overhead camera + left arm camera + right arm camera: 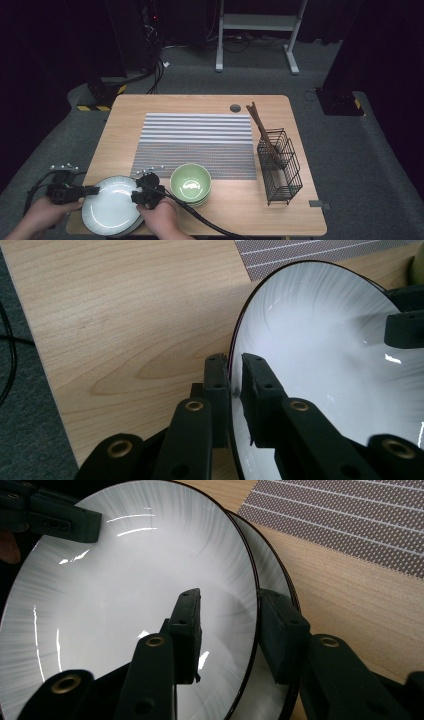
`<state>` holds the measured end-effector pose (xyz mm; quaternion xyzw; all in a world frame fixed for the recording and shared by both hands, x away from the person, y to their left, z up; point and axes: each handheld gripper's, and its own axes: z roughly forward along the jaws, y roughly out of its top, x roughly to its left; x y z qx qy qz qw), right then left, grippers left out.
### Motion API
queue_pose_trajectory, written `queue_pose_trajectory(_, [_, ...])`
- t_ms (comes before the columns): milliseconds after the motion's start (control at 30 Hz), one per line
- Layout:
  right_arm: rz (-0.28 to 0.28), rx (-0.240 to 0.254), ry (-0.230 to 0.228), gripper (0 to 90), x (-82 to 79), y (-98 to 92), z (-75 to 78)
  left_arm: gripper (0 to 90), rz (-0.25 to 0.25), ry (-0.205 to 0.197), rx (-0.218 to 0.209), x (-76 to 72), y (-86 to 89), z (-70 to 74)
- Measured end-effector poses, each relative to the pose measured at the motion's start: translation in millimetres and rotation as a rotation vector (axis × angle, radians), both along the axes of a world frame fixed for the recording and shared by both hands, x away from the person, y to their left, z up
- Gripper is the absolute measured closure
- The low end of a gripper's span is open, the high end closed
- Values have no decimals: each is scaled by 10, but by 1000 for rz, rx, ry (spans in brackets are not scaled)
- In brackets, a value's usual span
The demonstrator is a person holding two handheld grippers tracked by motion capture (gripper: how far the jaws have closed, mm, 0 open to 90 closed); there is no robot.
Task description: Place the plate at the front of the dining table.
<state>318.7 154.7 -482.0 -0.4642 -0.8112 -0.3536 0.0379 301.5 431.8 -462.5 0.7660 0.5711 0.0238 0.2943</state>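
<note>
At the near-left corner of the desk [210,102], the left claw [95,190] pinches the left rim of the top plate [111,205], its jaws nearly together with the dark edge between the pads. This white plate with grey streaks rests on a second plate [272,575], whose rim peeks out behind it in the right gripper view. On the top plate's right side, the right claw [137,196] straddles the rim at a middling gape, one jaw over the white face and the other outside the edge; the pads do not look pressed home yet. Just right of the plates stand the green bowls [190,184], stacked, with a striped mat [197,142] beyond them and, far right of the plates, a wire basket [280,167] holding brown chopsticks [261,127].

The risk, as it looks here: the glazed rim is slick, and a thin pinch on each side could let the plate tip or slip if one hand rises ahead of the other. The right jaws might also catch both rims together, dragging the lower plate along, and the bowls stand close enough to be knocked.

The plates' near edge runs off the bottom of the high view, and how many plates lie underneath is hard to tell. So is the number of bowls.
</note>
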Motion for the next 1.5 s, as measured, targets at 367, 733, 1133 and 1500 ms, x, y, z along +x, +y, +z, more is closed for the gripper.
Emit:
queue_pose_trajectory(367, [53,-31,-52,701,-6,2,-60,808,0,-12,-10,-16,19,-11])
queue_pose_trajectory(733, [63,-38,-66,743,-6,17,-113,813,5,-9,-17,-23,36,1])
queue_pose_trajectory(1133, [60,-31,-77,750,2,18,-121,624,-6,16,-22,-123,15,-43])
queue_pose_trajectory(1500, [60,-21,-51,741,24,15,-125,793,3,-26,-11,-139,27,-39])
